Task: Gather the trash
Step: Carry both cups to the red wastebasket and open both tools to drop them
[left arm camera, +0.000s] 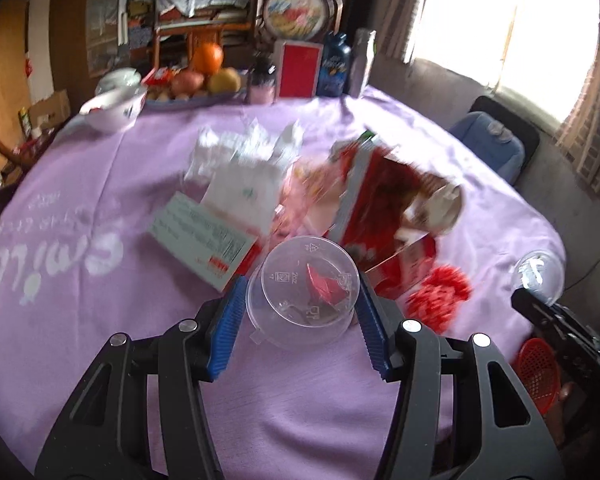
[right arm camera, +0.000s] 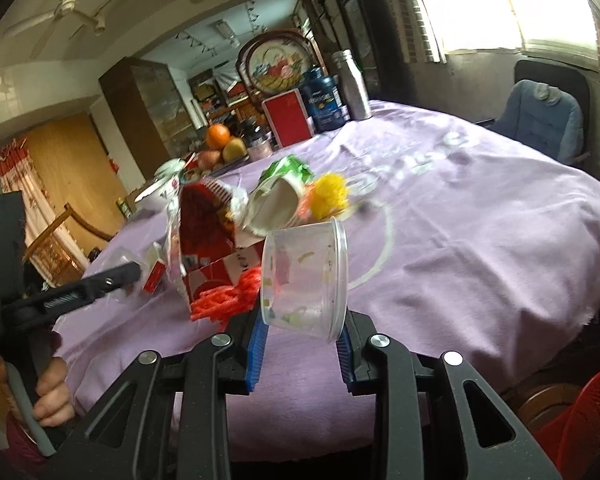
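Collecting trash, pick-up stage. The left gripper [left arm camera: 302,312] has its fingers [left arm camera: 228,328] about half open, pressed against the sides of a small clear plastic cup [left arm camera: 304,292] raised above the lilac-clothed bench [left arm camera: 100,280]. The right gripper [right arm camera: 302,342] is at its narrowest, clamping a larger clear tub [right arm camera: 304,280] (smeared inside) off the bench. A red carton [left arm camera: 380,216] and red shreds [left arm camera: 440,296] remain. Next, presumably: carry both to the red basket [left arm camera: 538,372] and release.
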`<state>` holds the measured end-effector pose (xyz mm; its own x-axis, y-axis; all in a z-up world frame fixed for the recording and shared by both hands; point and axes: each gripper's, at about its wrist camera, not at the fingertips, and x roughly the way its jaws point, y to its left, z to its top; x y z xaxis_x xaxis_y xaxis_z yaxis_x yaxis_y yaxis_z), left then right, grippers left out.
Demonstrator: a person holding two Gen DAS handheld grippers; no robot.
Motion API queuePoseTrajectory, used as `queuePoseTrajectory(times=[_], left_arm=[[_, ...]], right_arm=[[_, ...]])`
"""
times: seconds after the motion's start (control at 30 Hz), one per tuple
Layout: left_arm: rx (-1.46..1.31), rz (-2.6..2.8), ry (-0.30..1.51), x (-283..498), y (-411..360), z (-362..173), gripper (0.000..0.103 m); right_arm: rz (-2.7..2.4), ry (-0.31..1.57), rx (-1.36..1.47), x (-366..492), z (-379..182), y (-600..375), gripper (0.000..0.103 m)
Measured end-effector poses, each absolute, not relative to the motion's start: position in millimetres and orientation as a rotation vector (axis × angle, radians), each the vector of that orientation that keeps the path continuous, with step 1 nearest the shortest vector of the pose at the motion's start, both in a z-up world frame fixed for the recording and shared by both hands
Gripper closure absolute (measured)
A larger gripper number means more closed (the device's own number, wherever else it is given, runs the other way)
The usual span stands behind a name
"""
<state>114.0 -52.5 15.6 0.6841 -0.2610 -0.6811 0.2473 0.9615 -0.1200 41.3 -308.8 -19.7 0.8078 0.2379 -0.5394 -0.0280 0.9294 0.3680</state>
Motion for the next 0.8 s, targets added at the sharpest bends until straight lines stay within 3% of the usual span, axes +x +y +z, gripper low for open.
queuePoseTrajectory(times=[0.43,0.8], left_arm=[[0.107,-0.651,0.748,103,-192,43,0.049],[0.266,-0.988,0.802,56,-357,11,0.049]], right_arm=[[-0.243,0.509,0.437,-57,-13,-434,0.073],[-0.577,0.596,0.557,-148,-81,-540,0.073]])
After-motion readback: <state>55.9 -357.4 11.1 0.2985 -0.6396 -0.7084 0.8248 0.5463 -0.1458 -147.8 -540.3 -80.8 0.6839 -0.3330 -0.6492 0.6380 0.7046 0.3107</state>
